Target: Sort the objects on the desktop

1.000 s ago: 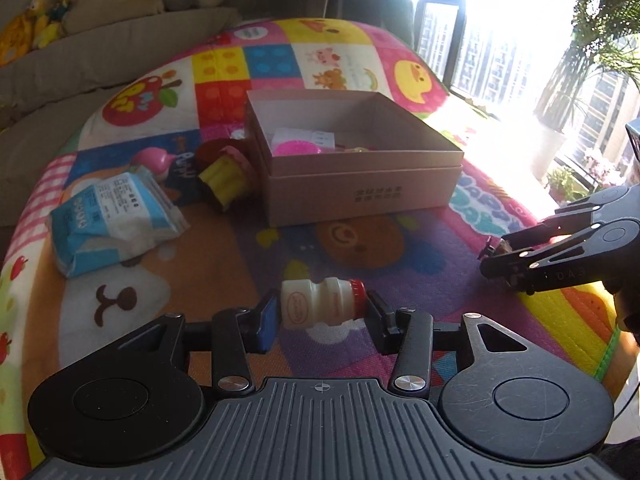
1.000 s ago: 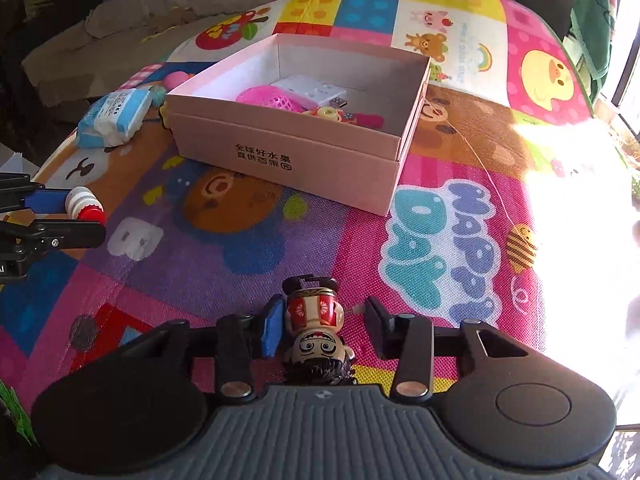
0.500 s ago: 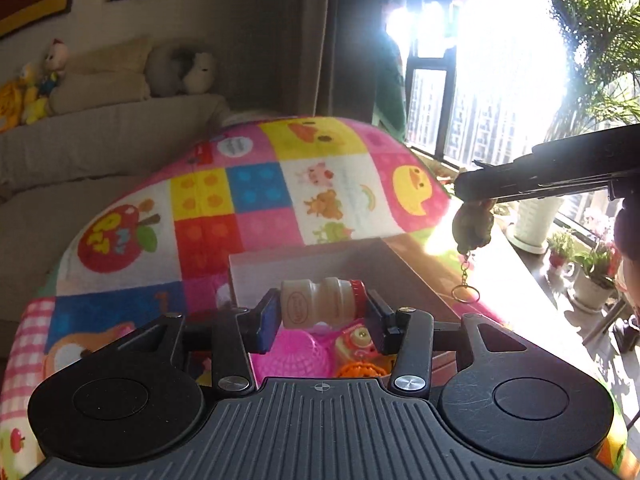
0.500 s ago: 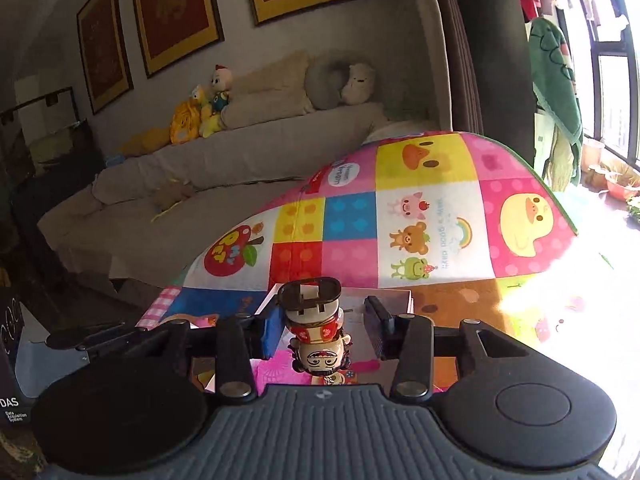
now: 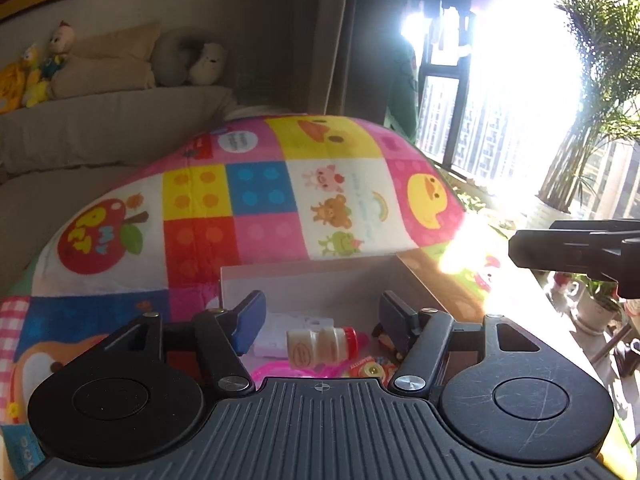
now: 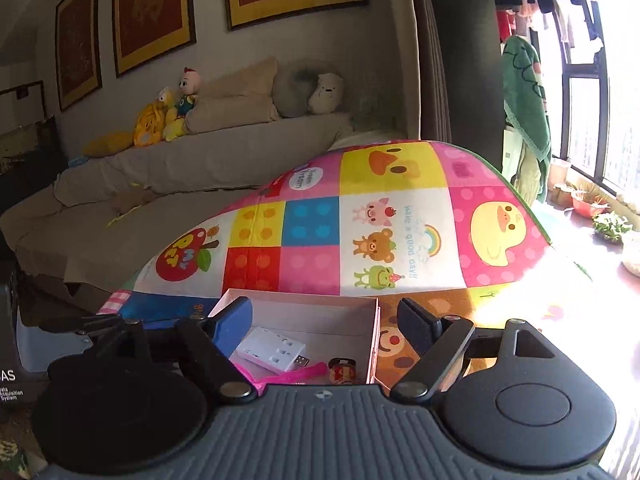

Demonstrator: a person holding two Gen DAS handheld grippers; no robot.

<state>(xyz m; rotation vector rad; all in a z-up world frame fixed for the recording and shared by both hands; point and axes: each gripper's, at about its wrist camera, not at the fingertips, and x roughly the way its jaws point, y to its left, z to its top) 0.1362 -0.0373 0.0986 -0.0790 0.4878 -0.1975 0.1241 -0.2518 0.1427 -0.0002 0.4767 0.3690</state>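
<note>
My left gripper [image 5: 322, 314] is open above the pink cardboard box [image 5: 304, 276]. A small white drink bottle with a red cap [image 5: 322, 346] lies loose in the box below it, on its side. My right gripper [image 6: 326, 320] is open above the same box [image 6: 374, 322]. A small figurine with a red body [image 6: 343, 370] lies in the box near its right wall, beside a white plug adapter [image 6: 272, 350] and a pink plastic piece [image 6: 296, 374]. The right gripper [image 5: 576, 252] shows at the right edge of the left wrist view.
The box sits on a colourful cartoon play mat [image 6: 360, 220]. A grey sofa with plush toys [image 6: 176, 112] stands behind. A window and potted plants [image 5: 592, 120] are at the right. More small toys [image 5: 368, 366] lie in the box.
Both grippers have opened over the box. The drink bottle dropped from the left gripper and the figurine from the right gripper; both now lie inside the box.
</note>
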